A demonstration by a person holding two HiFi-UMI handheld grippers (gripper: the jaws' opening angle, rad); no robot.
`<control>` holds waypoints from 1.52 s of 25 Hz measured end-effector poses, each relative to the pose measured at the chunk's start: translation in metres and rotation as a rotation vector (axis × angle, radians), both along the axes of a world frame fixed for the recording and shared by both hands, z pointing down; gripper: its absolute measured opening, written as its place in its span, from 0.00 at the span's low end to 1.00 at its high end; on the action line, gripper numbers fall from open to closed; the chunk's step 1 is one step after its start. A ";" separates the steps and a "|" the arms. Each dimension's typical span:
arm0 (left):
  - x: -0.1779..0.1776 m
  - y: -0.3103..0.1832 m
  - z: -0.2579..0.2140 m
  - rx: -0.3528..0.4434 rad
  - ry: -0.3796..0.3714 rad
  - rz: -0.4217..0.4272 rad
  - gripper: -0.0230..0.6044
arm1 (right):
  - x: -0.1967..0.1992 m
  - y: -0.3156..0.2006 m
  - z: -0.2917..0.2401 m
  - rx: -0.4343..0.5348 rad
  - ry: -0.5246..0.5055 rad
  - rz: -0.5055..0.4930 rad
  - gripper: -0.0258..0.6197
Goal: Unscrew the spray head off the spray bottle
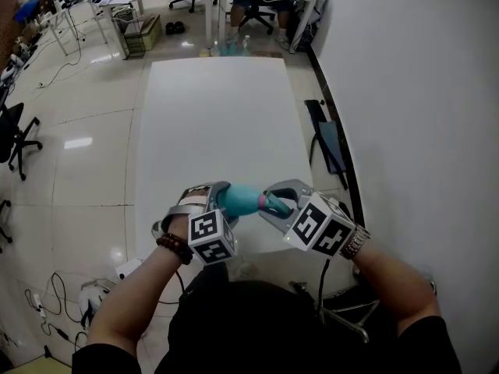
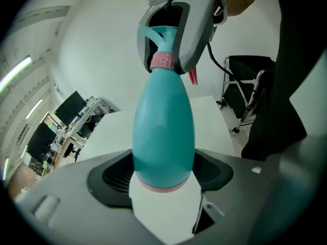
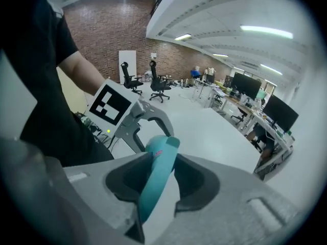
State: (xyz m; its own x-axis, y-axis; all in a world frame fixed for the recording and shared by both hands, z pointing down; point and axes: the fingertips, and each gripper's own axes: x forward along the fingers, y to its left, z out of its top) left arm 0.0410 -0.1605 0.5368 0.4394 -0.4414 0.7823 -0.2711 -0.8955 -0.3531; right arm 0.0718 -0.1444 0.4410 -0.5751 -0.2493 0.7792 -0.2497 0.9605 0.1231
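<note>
- The spray bottle (image 2: 163,131) is blue-green and shaped like a fat egg. It is up in the air, over the near end of the long white worktop (image 1: 218,107). It does not touch the worktop.
- The bottle lies almost flat between the two grippers. Its bottom points to the person's left and its top points to the right.
- The left gripper (image 1: 221,199) has the fat bottom part of the bottle. Its jaws stand wide apart and press on both sides of the bottle.
- In the left gripper view, the bottle pokes straight out from between the jaws, with a pink ring (image 2: 163,61) round its thin neck.
- The spray head (image 3: 159,175) sits on top of that pink ring. It is on the bottle, not off.
- The right gripper (image 1: 282,202) has the spray head. Its jaws are about half closed and pinch the head from both sides.
- The two grippers face each other and are very near, tip to tip.
- Each gripper has a cube with black and white squares; the left cube (image 1: 212,238) and the right cube (image 1: 321,226) are close to the person's wrists.
- The left wrist has a dark bead band (image 1: 173,245). The right wrist has a watch (image 1: 355,242).
- Far behind, the right gripper view shows black office chairs (image 3: 130,78) by a brick wall (image 3: 102,29).
</note>
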 end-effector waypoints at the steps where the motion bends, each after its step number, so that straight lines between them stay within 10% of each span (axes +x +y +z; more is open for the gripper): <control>1: 0.001 0.001 0.000 -0.011 0.002 0.010 0.64 | 0.000 0.001 0.000 0.016 0.014 -0.027 0.23; 38: 0.001 0.044 0.012 -0.300 -0.015 0.289 0.64 | 0.000 0.054 0.018 0.784 0.472 -0.943 0.23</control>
State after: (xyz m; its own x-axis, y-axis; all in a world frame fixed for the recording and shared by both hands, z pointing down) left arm 0.0418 -0.1164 0.5486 0.4995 -0.0527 0.8647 0.0097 -0.9977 -0.0665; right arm 0.0719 -0.0904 0.4594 -0.4901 -0.3798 0.7846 0.6937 0.3752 0.6149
